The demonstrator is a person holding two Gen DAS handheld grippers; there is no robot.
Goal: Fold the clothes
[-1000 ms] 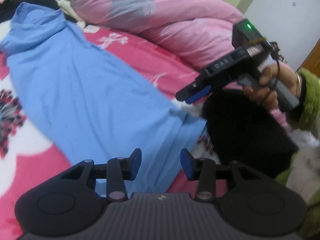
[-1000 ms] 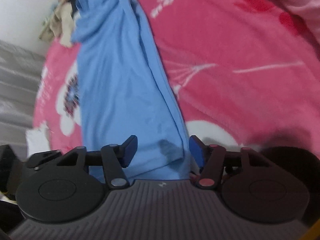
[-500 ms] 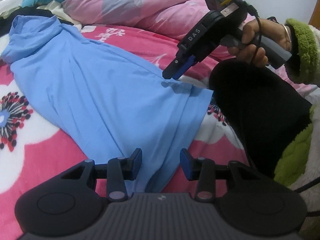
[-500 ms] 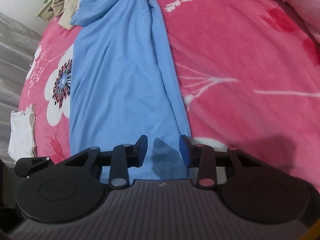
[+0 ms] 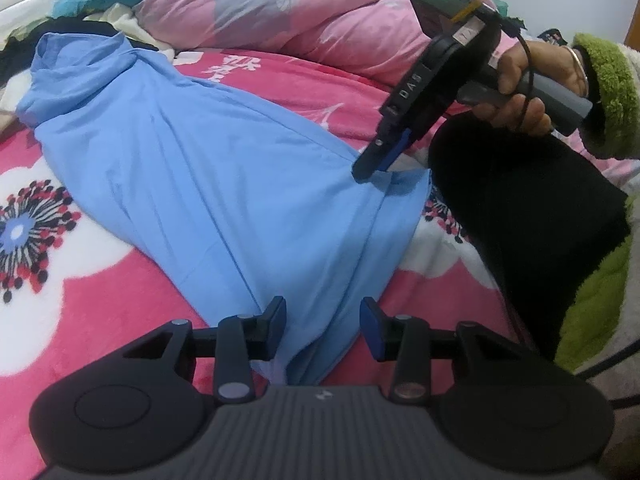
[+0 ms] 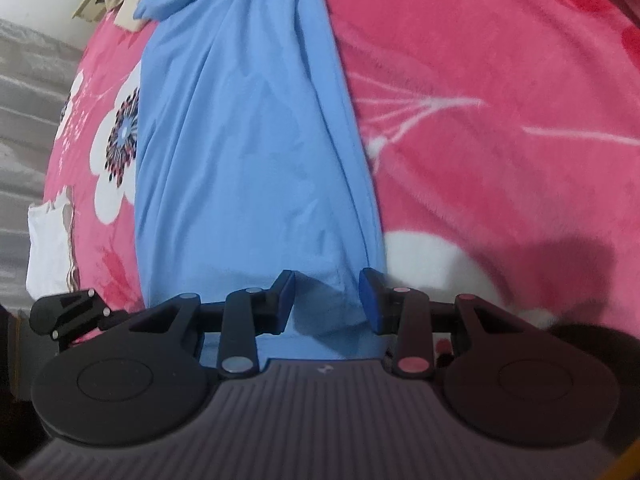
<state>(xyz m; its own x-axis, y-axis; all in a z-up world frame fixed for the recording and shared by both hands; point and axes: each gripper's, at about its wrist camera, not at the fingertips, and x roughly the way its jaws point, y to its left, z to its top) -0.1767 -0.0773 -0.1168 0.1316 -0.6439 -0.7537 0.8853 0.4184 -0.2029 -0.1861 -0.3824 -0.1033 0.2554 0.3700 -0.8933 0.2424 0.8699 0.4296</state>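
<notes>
Pink fleece blanket with white flower print (image 5: 80, 280) covers the bed and serves as the working surface. Nearest the cameras lies the hem end of the light blue thin-knit garment (image 5: 208, 184), spread flat on that blanket. Its long axis runs straight away from both tools, hem near, collar or hood far, up toward the pink quilt (image 5: 280, 12) bunched at the far side. The left gripper (image 5: 322, 322) hovers at the near-left hem corner, jaws partly open with cloth lying between them, the pads not pressing on it. The right gripper (image 6: 327, 300) sits at the opposite hem corner, tips down at the fabric; its jaws stand partly apart, a raised pucker of cloth between them, and whether the pads bite cannot be told. Each hand is nearer its own corner. Judged condition: garment narrow, sides apparently already turned in, lightly creased lengthwise, soft and prone to slide.
</notes>
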